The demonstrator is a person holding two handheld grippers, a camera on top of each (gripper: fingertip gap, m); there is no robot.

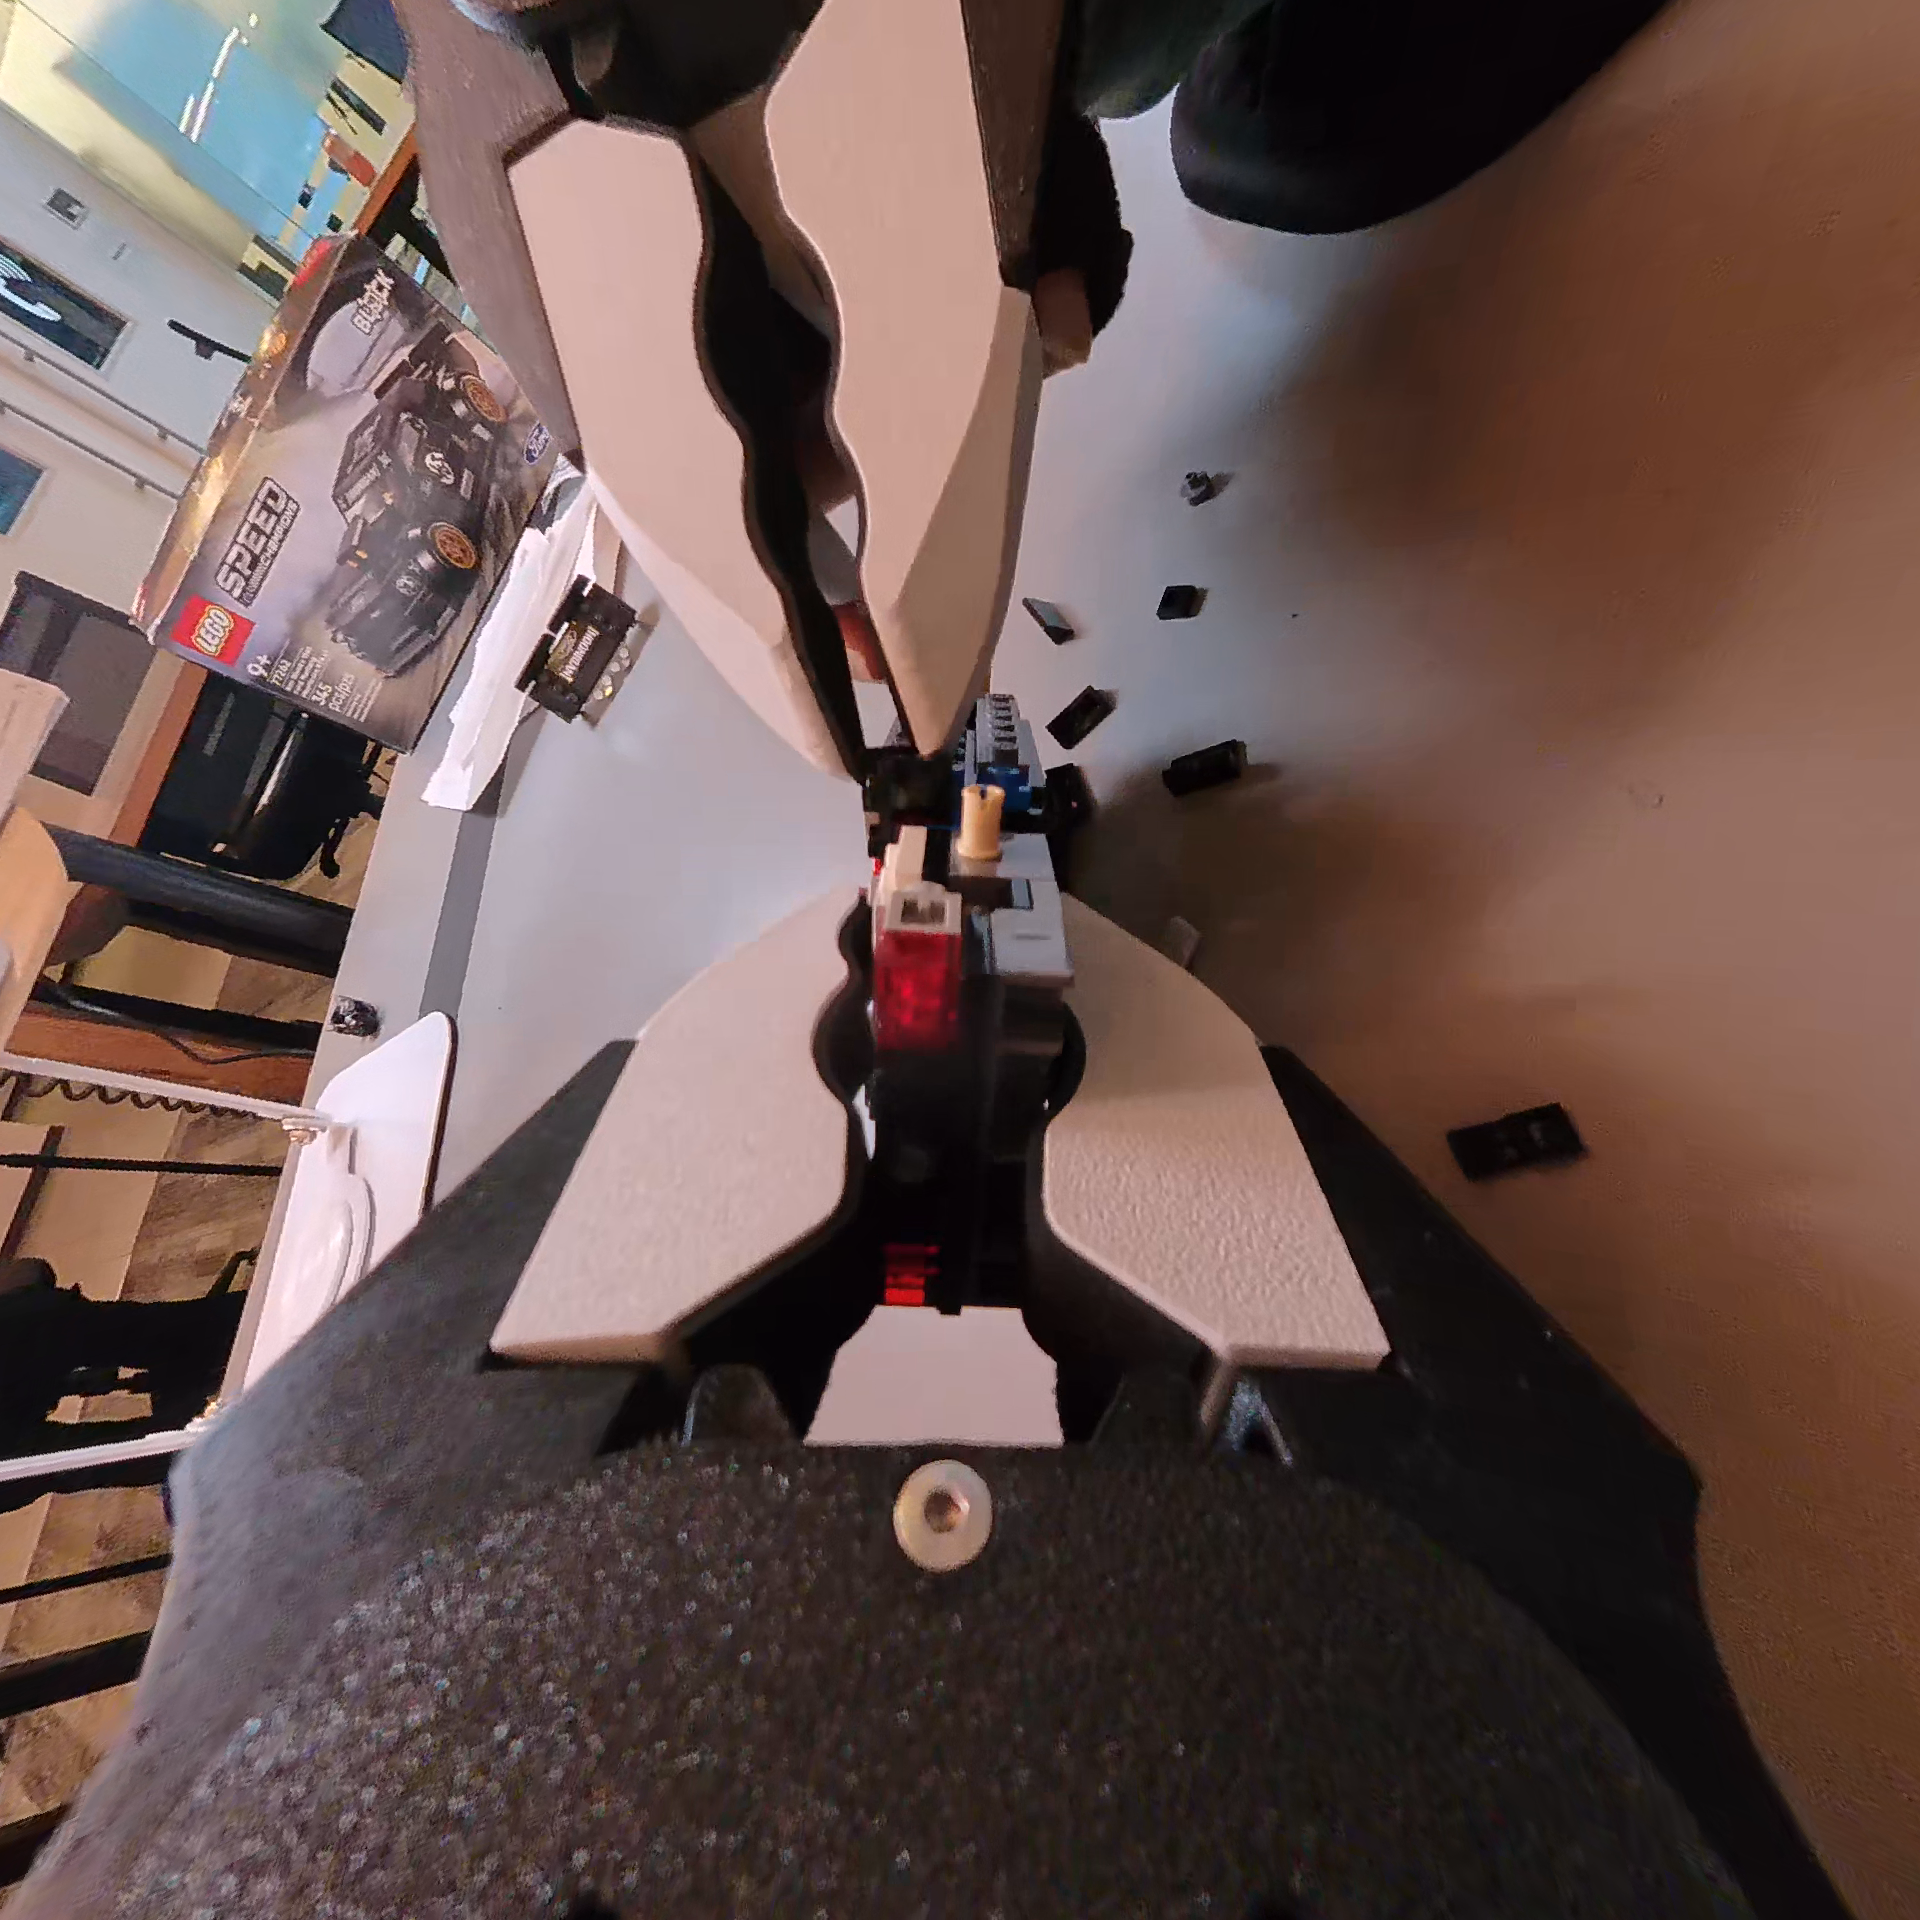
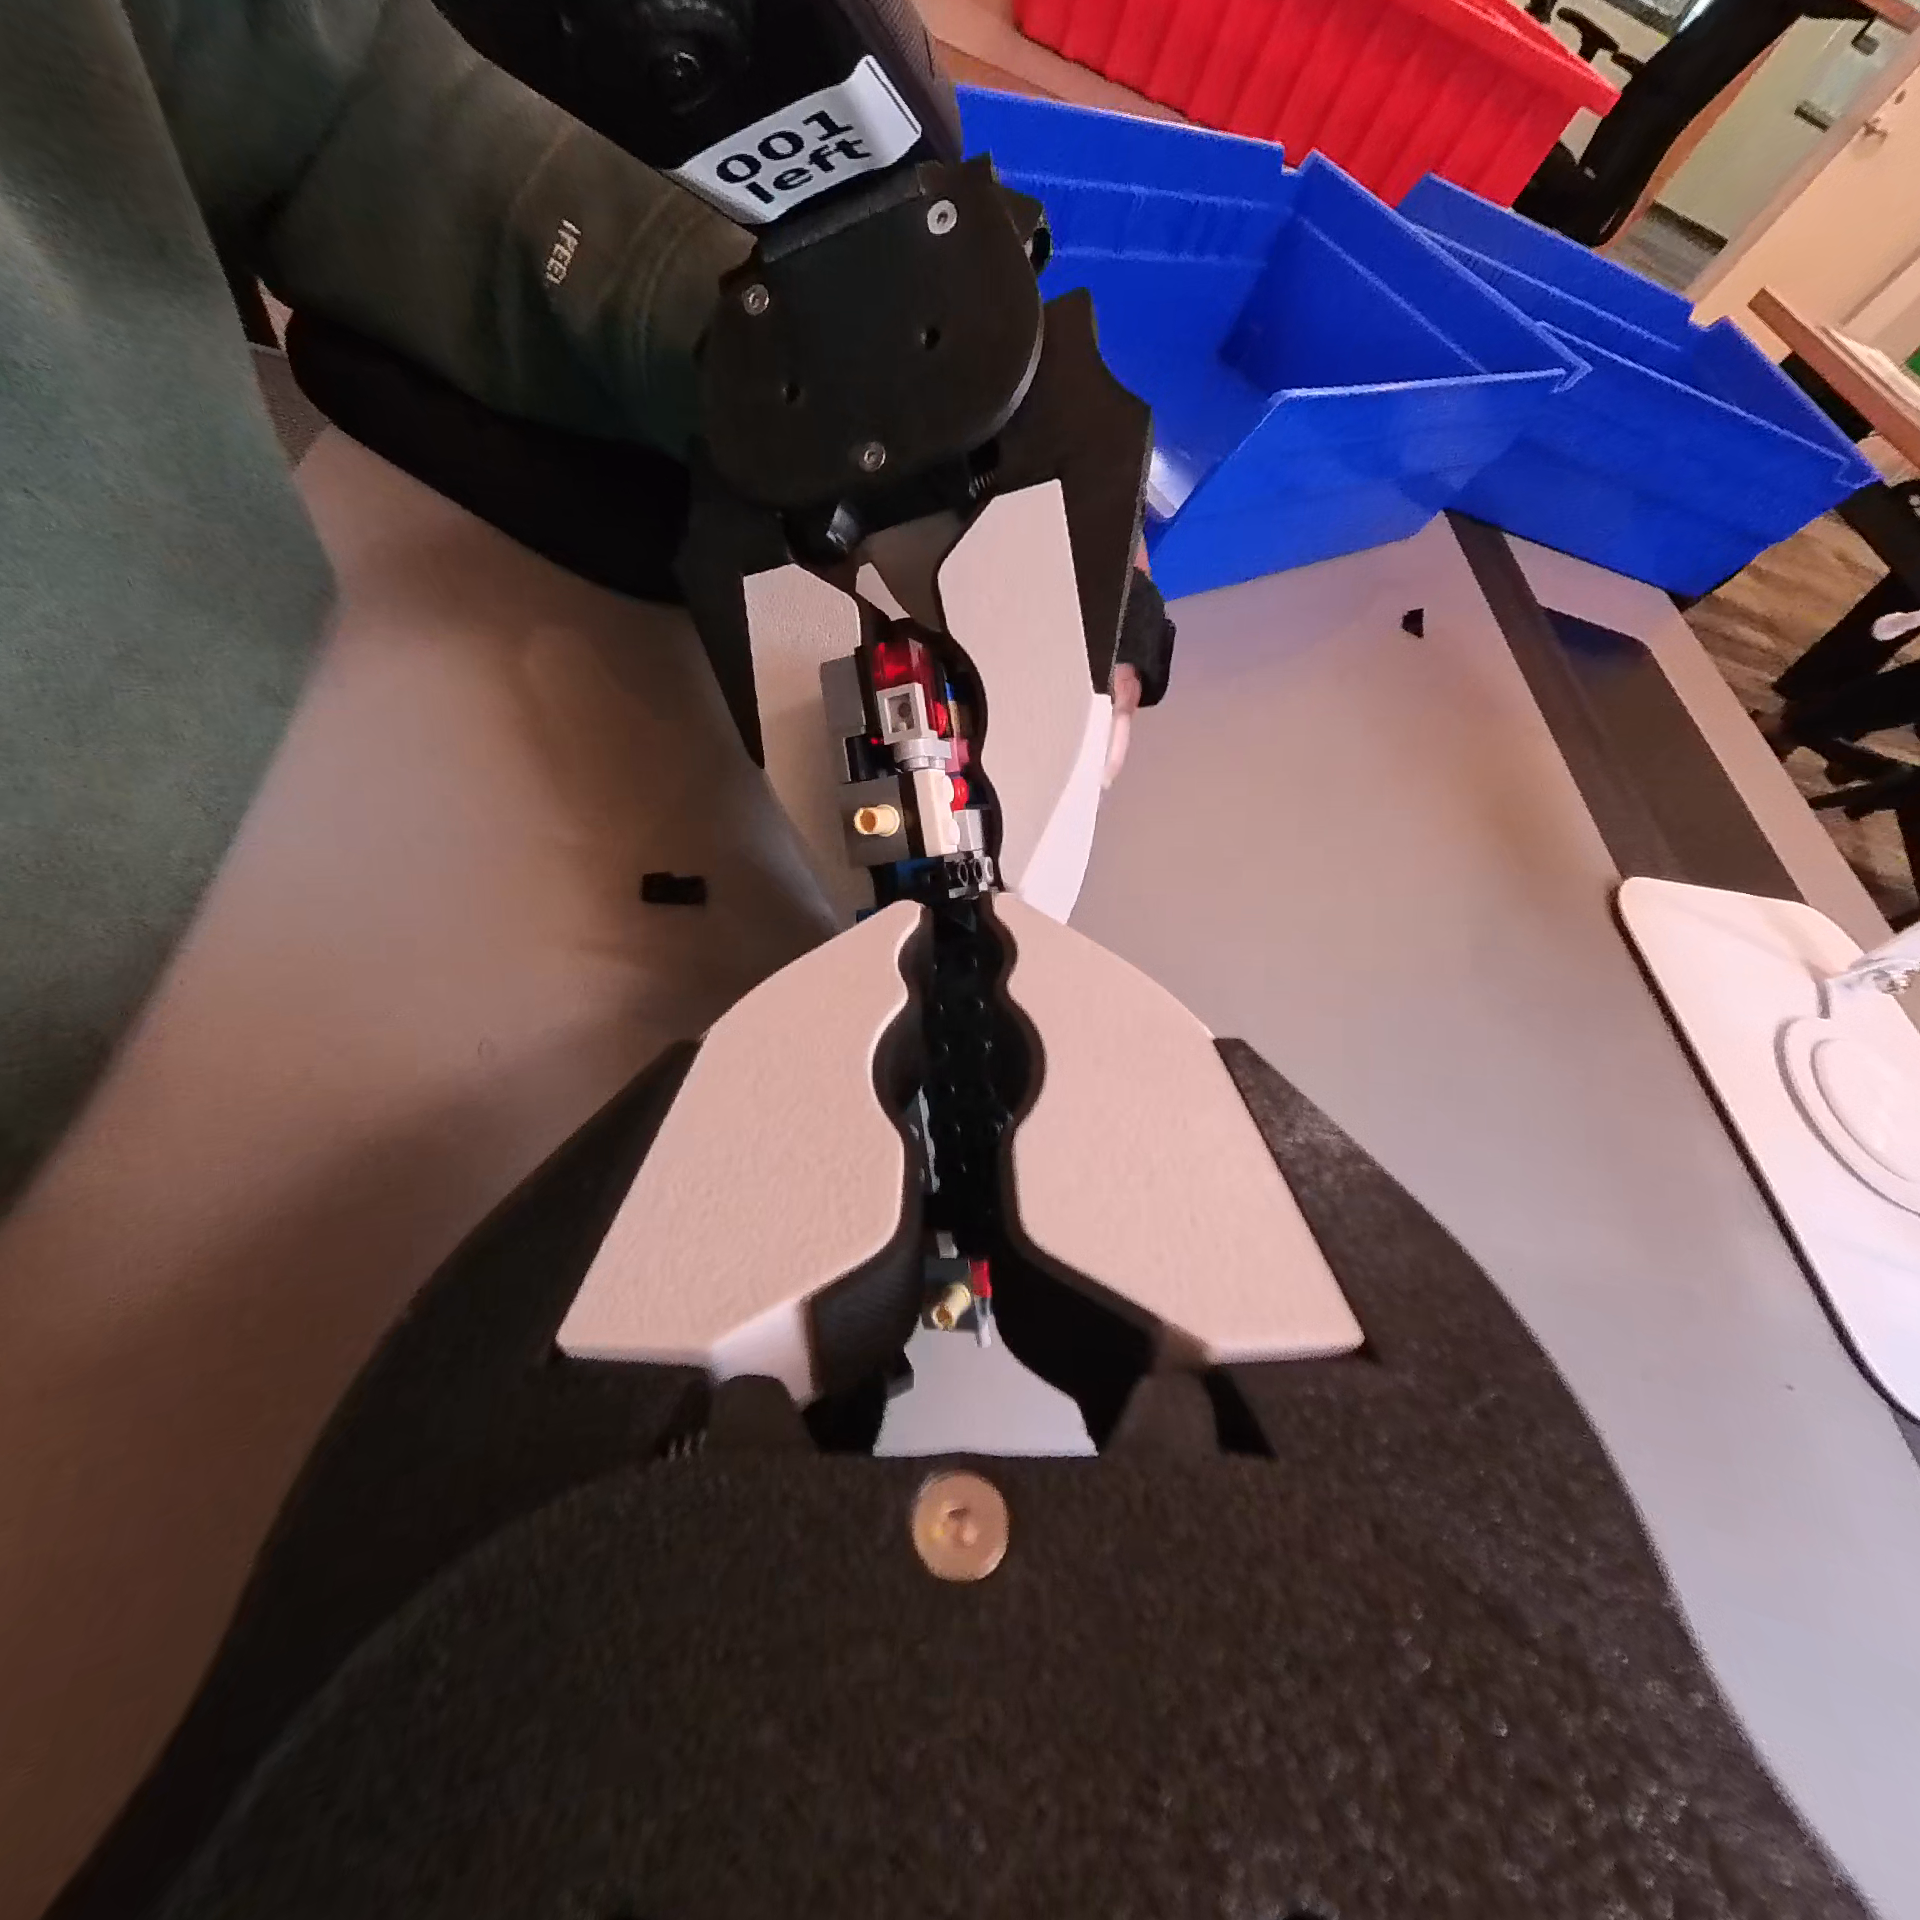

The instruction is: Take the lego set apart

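Observation:
A small lego assembly [image 1: 918,971] of black, grey, red and blue bricks with a tan pin is held above the table between both grippers. My left gripper [image 1: 961,920] is shut on its red and grey end. My right gripper [image 2: 962,918] is shut on its black studded end [image 2: 961,1049]. In the left wrist view the right gripper [image 1: 902,764] comes in from the top, its tips on the black far end. In the right wrist view the left gripper [image 2: 925,821] comes in from the top, around the red and grey end [image 2: 906,717].
Several loose black lego pieces [image 1: 1205,767] lie on the pale table [image 1: 665,831], one nearer [image 1: 1515,1140]. The lego box [image 1: 343,499] and white paper [image 1: 499,675] stand at the far edge. Blue bins [image 2: 1455,343], a red bin [image 2: 1299,62] and a white board [image 2: 1766,1018] are to the right. Both grippers' tips are close together, under 4 cm apart.

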